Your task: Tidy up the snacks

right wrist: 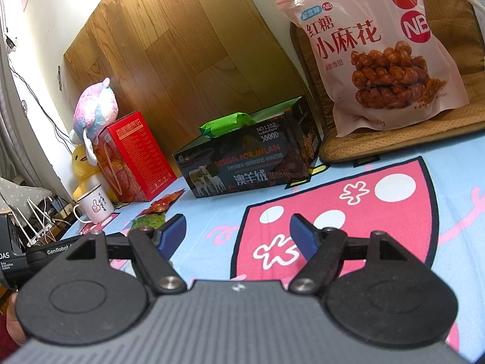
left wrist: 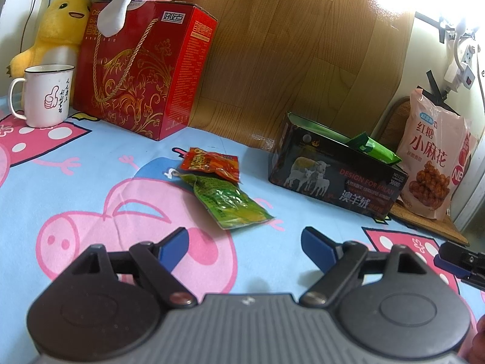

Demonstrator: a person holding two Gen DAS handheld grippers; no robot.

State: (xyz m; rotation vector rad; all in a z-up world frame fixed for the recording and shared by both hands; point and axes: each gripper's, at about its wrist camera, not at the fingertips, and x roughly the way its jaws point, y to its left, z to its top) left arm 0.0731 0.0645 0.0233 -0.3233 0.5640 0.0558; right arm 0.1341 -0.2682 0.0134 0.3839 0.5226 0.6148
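A red snack packet (left wrist: pixel 210 163) and a green snack packet (left wrist: pixel 230 201) lie on the cartoon-pig sheet (left wrist: pixel 91 182), just ahead of my open, empty left gripper (left wrist: pixel 245 247). A dark open box (left wrist: pixel 336 176) stands to the right with a green packet (left wrist: pixel 374 148) sticking out of it. A large pink bag of twisted dough snacks (left wrist: pixel 433 157) leans behind it. My right gripper (right wrist: pixel 238 236) is open and empty, facing the box (right wrist: pixel 248 163), with the pink bag (right wrist: pixel 379 48) at upper right and both loose packets (right wrist: pixel 157 209) at its left.
A red gift box (left wrist: pixel 142 75) with plush toys (left wrist: pixel 57 30) and a white mug (left wrist: pixel 45 95) stands at the back left. A wooden board (left wrist: pixel 288 45) leans on the wall. A brown cushion (right wrist: pixel 394 133) lies under the pink bag. A power strip (left wrist: pixel 457 66) hangs at right.
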